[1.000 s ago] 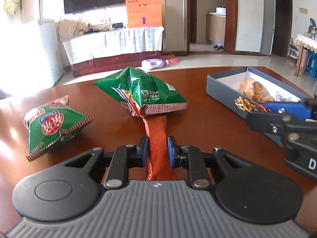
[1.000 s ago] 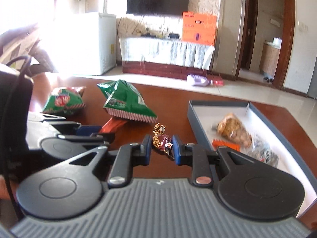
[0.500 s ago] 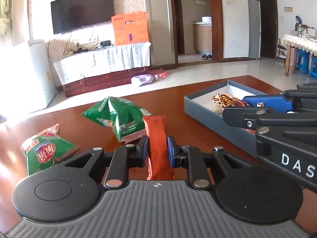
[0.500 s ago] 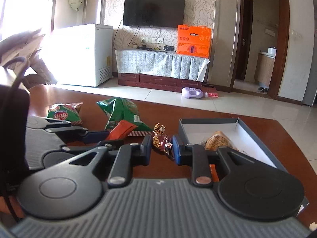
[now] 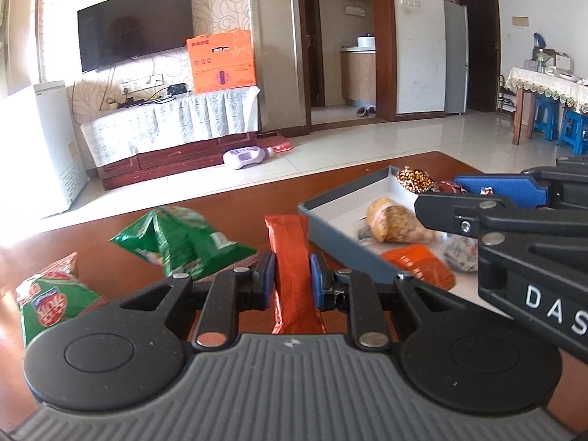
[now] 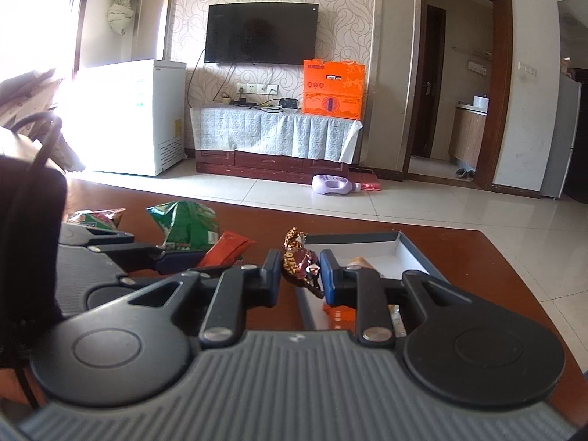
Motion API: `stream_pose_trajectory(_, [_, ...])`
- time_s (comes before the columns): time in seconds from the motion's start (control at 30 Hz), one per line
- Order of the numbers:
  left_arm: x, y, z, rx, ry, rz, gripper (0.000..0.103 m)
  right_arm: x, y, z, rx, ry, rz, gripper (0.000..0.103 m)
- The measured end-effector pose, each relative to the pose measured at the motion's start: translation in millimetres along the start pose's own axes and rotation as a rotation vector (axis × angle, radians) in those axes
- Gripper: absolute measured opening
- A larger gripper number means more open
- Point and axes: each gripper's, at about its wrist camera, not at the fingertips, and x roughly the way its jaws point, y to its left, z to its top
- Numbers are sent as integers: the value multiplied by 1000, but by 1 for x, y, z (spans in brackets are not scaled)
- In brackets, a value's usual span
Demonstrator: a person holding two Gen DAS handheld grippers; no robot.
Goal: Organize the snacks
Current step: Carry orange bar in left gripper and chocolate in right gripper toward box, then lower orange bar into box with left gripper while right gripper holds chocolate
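A: Where is the orange bar point(image 5: 294, 275) held, and how does it lie?

B: It is clenched between the pads of the left tool point(image 5: 292, 281), its long axis running straight ahead along the fingers and tilted up at the far end. The box point(image 5: 341, 246) lies just to the right of the bar's far tip, so a short carry rightward and forward is judged to be what is called for.

A: And the candy point(image 6: 299, 264)?

B: It is gripped by the right tool point(image 6: 299, 275), twisted end up. From the right wrist view the box wall point(image 6: 408, 253) is seen directly ahead and below, so the right tool is judged the nearer of the two to the box; in the left wrist view the candy appears to be over the box.

A: What is counted in the box?

B: One tan packet point(image 5: 393, 220), one flat orange packet point(image 5: 419, 268) and one clear-wrapped piece point(image 5: 459, 257) are made out; more may be hidden behind the right tool.

A: And outside it?

B: Two green bags are left on the desk point(image 5: 228, 205), well to the left of the box: one with a red logo point(image 5: 51, 297) at the far left and a larger one point(image 5: 180, 242) beside the left tool. Two items are held, one per tool.

A: Could the tools collide?

B: It is judged possible, since both are close together near the same box.
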Motion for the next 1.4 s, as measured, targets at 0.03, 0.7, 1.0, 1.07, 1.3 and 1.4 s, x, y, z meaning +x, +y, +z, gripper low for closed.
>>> stream_pose_trajectory(0.03, [1,-3,2,0,0,-4,24,-1,-2,0,3,-1,-7,26])
stream_pose_trajectory(0.7, [30,-69,27,19,-19,-85,24,-11,-54,-8,86,-16,-96,26])
stream_pose_trajectory(1.0, [47,-88,36,36,-9,-121,24,-15,-70,-12,120,-16,-124,26])
stream_pose_trajectory(1.07, [51,-94,37,37,-8,-129,24,-14,-75,-14,125,-13,-131,26])
stream_pose_trajectory(1.3, [65,-107,39,33,9,-151,24,-9,-86,-17,138,1,-151,26])
stream_pose_trajectory(1.4, [71,-112,38,28,22,-161,24,-6,-88,-17,141,7,-157,26])
